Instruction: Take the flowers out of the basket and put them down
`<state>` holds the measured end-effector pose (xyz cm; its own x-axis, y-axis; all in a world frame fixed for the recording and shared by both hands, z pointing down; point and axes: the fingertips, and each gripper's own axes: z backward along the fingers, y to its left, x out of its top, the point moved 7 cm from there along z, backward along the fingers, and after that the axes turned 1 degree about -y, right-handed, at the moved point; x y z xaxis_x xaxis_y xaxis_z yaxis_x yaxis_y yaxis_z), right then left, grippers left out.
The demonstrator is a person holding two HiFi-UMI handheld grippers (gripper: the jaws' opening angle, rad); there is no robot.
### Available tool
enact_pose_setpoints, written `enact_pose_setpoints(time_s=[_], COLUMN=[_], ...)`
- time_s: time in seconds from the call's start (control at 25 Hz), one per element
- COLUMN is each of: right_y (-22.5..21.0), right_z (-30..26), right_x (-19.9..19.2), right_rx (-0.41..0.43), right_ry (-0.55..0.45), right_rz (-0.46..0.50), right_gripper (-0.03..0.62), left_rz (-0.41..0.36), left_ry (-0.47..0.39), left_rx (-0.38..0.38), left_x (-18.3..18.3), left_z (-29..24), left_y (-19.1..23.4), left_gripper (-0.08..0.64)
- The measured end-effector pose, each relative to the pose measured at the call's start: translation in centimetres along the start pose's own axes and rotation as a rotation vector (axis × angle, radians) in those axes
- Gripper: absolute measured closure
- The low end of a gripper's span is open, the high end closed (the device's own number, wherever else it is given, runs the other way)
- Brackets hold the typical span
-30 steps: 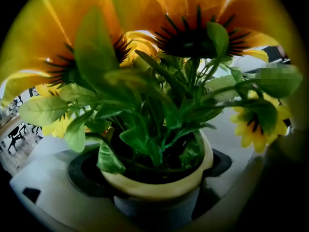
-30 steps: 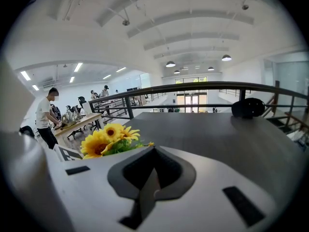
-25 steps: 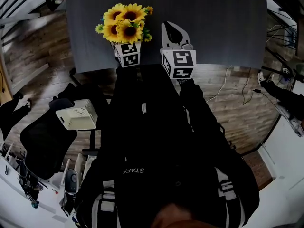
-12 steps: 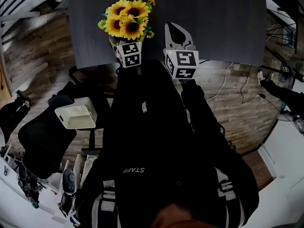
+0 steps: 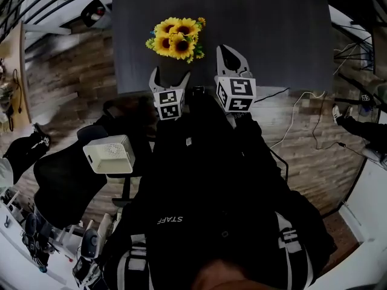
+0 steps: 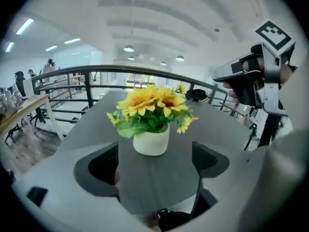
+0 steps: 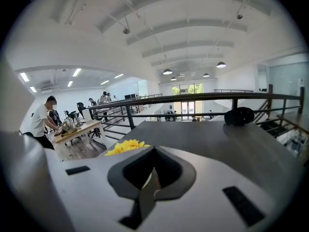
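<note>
The flowers point(image 5: 177, 38) are seen standing upright in a small white pot point(image 6: 151, 141). The pot is set on the grey counter point(image 5: 272, 35), not far from the edge closest to the person.

The left gripper point(image 5: 170, 80) is held just in front of the pot and does not touch it. Its jaws are spread wide apart and have just been closing a little. Only bare counter is seen between them, and the pot stands a bit beyond the tips.

A second ago these jaws were hidden under the flowers, right at the pot. Now the left gripper is pulled back toward the person, and both jaws can be seen.

The right gripper point(image 5: 231, 58) is held just beside the flowers, on their right. Its jaws are pressed together, and nothing is held in them. It is kept at the flowers' side, as it was before.

A white box point(image 5: 110, 154) is seen on a black chair point(image 5: 60, 186) beside the person.
</note>
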<state>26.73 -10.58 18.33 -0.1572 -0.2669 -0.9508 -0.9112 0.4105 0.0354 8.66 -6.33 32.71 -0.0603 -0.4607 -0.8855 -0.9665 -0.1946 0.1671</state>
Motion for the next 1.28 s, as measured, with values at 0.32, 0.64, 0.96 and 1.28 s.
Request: enact_pose_setpoints(time_s=[0.32, 0.64, 0.96, 1.28], right_y=[2.1, 3.4, 4.5, 5.6], right_z=[4.3, 6.6, 7.8, 9.7], right_x=[6.5, 11.5, 15.6, 19.2], right_rx=[-0.013, -0.005, 0.031, 0.066], right_ry=[-0.112, -0.196, -0.259, -0.346], right_rz=[0.021, 0.04, 0.054, 0.073], right_gripper=[0.58, 0.58, 0.58, 0.58], left_rz=[0.022, -0.047, -0.039, -0.054], left_ry=[-0.184, -0.371, -0.465, -0.508], left_rx=[-0.063, -0.062, -0.042, -0.01], left_x=[8.7, 16.9, 23.9, 27.8], left_z=[7.0, 11.1, 14.5, 16.9], left_y=[-0.3, -1.4, -1.9, -2.3], left_gripper=[0.257, 0.409, 0.557, 0.558])
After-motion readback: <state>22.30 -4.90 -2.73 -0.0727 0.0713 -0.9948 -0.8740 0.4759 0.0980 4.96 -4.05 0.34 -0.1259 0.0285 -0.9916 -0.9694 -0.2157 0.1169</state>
